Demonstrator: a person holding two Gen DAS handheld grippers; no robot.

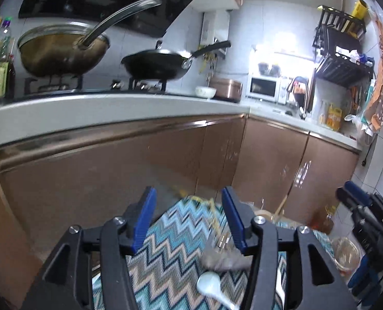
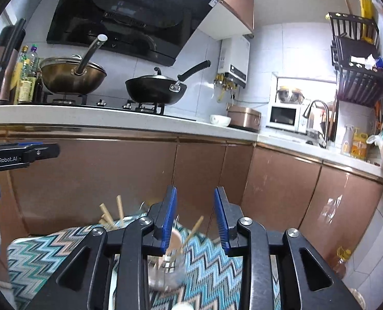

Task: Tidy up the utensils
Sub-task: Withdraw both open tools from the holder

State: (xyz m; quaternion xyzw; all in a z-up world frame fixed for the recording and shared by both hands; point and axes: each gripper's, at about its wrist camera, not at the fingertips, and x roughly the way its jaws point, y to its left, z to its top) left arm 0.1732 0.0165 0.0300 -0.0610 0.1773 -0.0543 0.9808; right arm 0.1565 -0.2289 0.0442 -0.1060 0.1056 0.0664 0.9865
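Directly beneath the released left gripper (image 1: 189, 219), a white spoon (image 1: 209, 283) lies on the zigzag mat (image 1: 165, 258), handle running toward the mat's near edge; the right gripper (image 2: 195, 222), also released, hangs above a clear cup (image 2: 170, 266).

- Mat (image 1: 165, 253): zigzag chevron in teal, light blue, black, grey and beige.
- Spoon (image 1: 212, 284), at 6 o'clock in the left view: plain white.
- Left claw (image 1: 189, 219): black arms, blue pads.
- Right claw (image 2: 195, 219): black arms, blue pads.
- Sticks (image 2: 111, 214), at 7 o'clock in the right view: pale tan.
- Cabinets (image 2: 114, 175): glossy copper-brown.
- Desk (image 2: 88, 115): off-white.
- Wok (image 2: 72, 77), at 10 o'clock: brassy gold.
- Pan (image 2: 155, 90): black.
- Hood (image 2: 129, 13): glossy black.
- Bowl (image 2: 220, 120): white.
- Microwave (image 2: 284, 115): white.
- Rack (image 2: 359, 77), at 2 o'clock: black.
- Wall tiles (image 2: 289, 49): pale grey-white.
- Bottle (image 2: 359, 144), at 3 o'clock: yellow.
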